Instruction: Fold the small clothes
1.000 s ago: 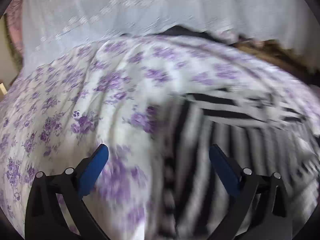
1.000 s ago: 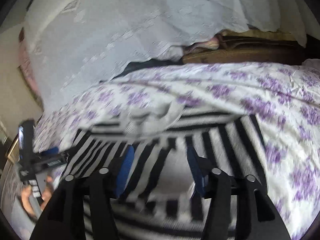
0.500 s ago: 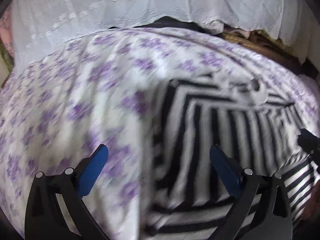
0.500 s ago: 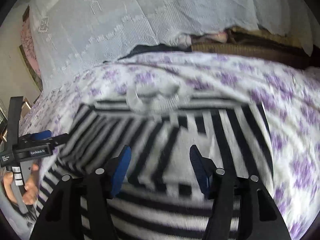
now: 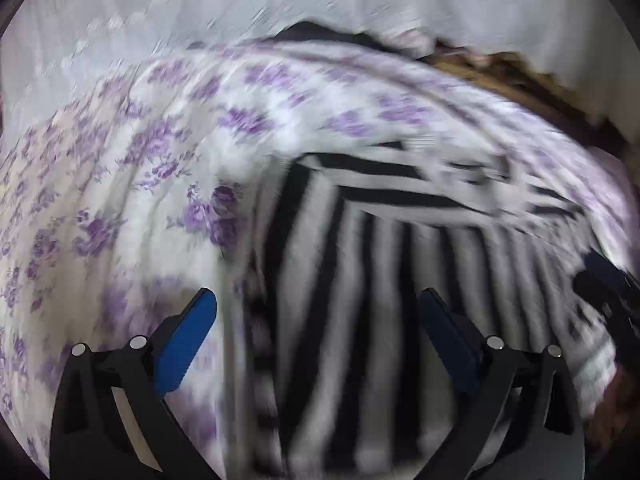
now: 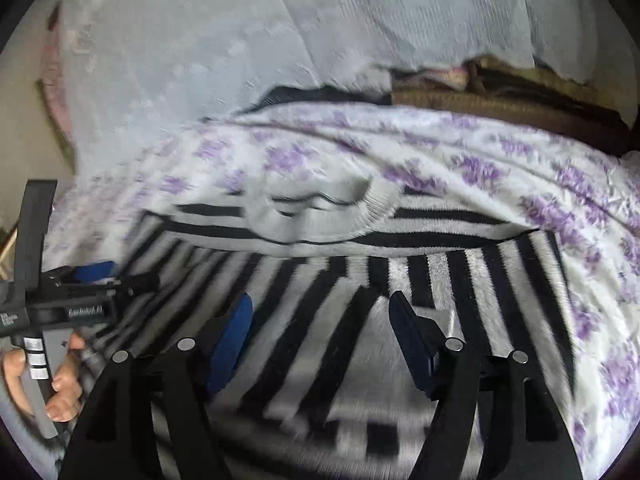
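Over the striped sweater (image 6: 472,280) on floral bedding (image 6: 500,168), both tools (image 5: 316,324) (image 6: 320,332) hang spread, white cloth (image 6: 240,40) behind.

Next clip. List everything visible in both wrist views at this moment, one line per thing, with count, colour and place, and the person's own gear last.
Black-and-white striped knit sweater: one, black and white, spread flat on the bedspread, grey ribbed collar at its far edge.
White bedspread with purple flowers: one, white and purple, under and around the sweater.
Pale lace-patterned cloth: one, whitish, hanging behind the bed.
Brown folded fabrics: a stack, count unclear, brown and tan, far right below the cloth's edge.
Dark cloth: one, nearly black, at the bed's far edge, mostly hidden.
Left tongs: one, black with blue pads, open above the sweater's left edge.
Right tongs: one, black with blue pads, open above the sweater's middle.
Left hand: one, gripping the left handle.
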